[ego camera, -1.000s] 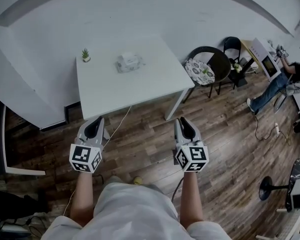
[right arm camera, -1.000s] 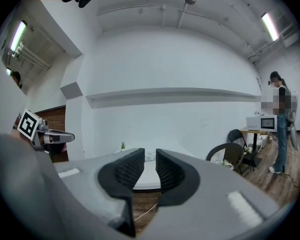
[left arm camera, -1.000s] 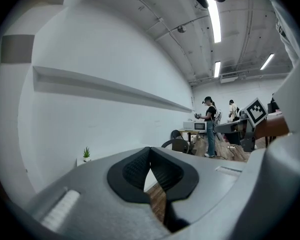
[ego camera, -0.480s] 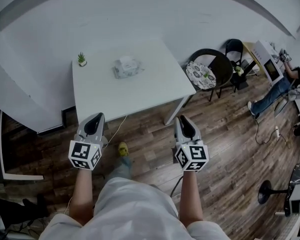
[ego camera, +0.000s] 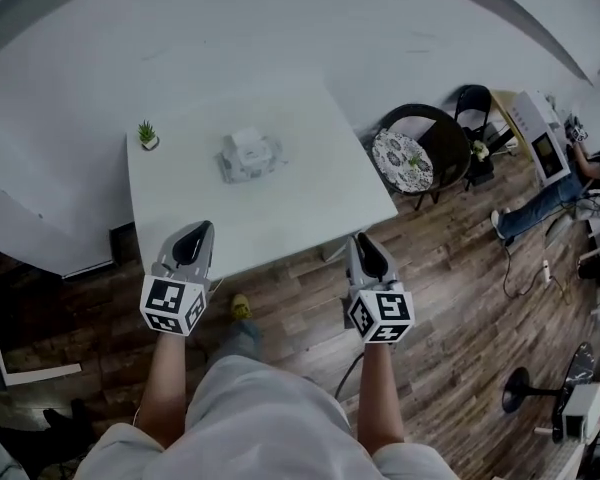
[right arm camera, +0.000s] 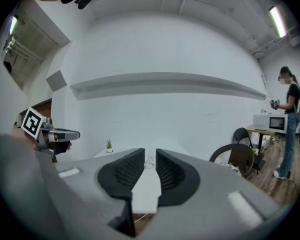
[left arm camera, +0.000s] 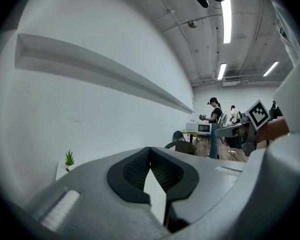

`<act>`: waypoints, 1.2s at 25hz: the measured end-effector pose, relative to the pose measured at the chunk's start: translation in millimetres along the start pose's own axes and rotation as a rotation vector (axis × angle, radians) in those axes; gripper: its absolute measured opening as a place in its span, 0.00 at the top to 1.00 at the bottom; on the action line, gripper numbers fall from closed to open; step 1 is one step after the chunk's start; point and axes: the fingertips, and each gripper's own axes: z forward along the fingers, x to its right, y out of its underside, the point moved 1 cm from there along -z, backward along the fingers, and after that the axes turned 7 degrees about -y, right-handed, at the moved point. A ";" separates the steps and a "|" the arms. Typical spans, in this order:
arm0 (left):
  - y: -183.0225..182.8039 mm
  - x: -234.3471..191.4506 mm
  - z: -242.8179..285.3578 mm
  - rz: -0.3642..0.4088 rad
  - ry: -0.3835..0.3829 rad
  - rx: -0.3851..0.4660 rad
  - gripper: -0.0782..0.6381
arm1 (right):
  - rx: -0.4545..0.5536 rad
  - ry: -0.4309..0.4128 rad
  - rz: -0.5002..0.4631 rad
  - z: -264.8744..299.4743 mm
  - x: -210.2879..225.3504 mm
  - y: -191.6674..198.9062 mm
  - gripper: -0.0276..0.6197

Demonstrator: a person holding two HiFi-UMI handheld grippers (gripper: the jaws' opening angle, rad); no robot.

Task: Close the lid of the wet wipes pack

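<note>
The wet wipes pack (ego camera: 248,155) lies on the far half of the white table (ego camera: 310,198), and its white lid (ego camera: 246,139) looks raised. Both grippers are held level at the near side of the table, well short of the pack. My left gripper (ego camera: 193,234) reaches just over the near edge, with its pads touching at the tips and nothing between them (left arm camera: 149,151). My right gripper (ego camera: 366,247) is beside the near right corner. A narrow gap shows between its pads (right arm camera: 150,156), and nothing is in it.
A small potted plant (ego camera: 146,134) stands at the table's far left corner, against the white wall. Dark chairs (ego camera: 425,138) stand to the right of the table, and a person (ego camera: 580,183) is at the far right. A cable runs over the wooden floor (ego camera: 280,288).
Both grippers have moved forward to the table, which now fills more of the head view. The left gripper's tip has passed over the near edge.
</note>
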 end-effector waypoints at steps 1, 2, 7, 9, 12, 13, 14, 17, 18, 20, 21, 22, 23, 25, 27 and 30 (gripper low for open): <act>0.7 -7.5 13.1 -0.005 0.002 -0.006 0.88 | -0.006 0.000 0.002 15.2 2.8 -1.6 0.84; 2.2 -15.4 25.6 -0.010 0.003 -0.013 0.88 | -0.010 0.000 0.009 30.6 5.4 -3.5 0.84; 14.5 -58.9 85.8 -0.046 -0.012 -0.056 0.88 | -0.041 -0.012 0.012 110.9 16.6 -12.5 0.84; 21.3 -75.5 105.8 -0.063 -0.021 -0.077 0.88 | -0.062 -0.023 0.008 139.6 19.6 -12.9 0.84; 28.5 -94.7 130.1 -0.072 -0.025 -0.098 0.88 | -0.094 -0.040 -0.005 176.8 23.8 -11.1 0.84; 31.4 -100.6 136.4 -0.072 -0.026 -0.106 0.88 | -0.104 -0.045 -0.005 187.8 24.2 -9.9 0.84; 34.9 -106.7 141.7 -0.075 -0.028 -0.116 0.88 | -0.111 -0.049 -0.002 198.1 23.6 -8.8 0.84; 46.6 -124.3 154.3 -0.096 -0.044 -0.142 0.88 | -0.129 -0.079 -0.002 225.6 16.1 -5.5 0.84; 49.1 -128.0 158.0 -0.100 -0.047 -0.147 0.88 | -0.136 -0.090 -0.008 233.2 14.3 -4.1 0.84; 50.6 -132.5 165.5 -0.096 -0.050 -0.151 0.88 | -0.146 -0.103 -0.008 246.5 14.7 -1.8 0.84; 50.3 -133.8 168.9 -0.093 -0.051 -0.153 0.88 | -0.150 -0.108 -0.004 252.3 16.0 -1.2 0.84; 50.1 -134.6 171.5 -0.093 -0.054 -0.157 0.88 | -0.153 -0.116 0.000 257.5 17.0 -0.7 0.84; 50.4 -134.8 173.5 -0.094 -0.058 -0.162 0.88 | -0.159 -0.126 0.002 262.3 17.6 0.0 0.84; 52.0 -134.2 178.5 -0.097 -0.066 -0.174 0.88 | -0.173 -0.151 -0.001 272.7 19.7 1.9 0.84; 52.9 -133.9 186.3 -0.095 -0.077 -0.182 0.88 | -0.183 -0.179 -0.003 286.6 24.1 3.1 0.84; 55.7 -135.2 196.5 -0.091 -0.116 -0.206 0.88 | -0.204 -0.234 -0.001 308.9 30.4 7.0 0.84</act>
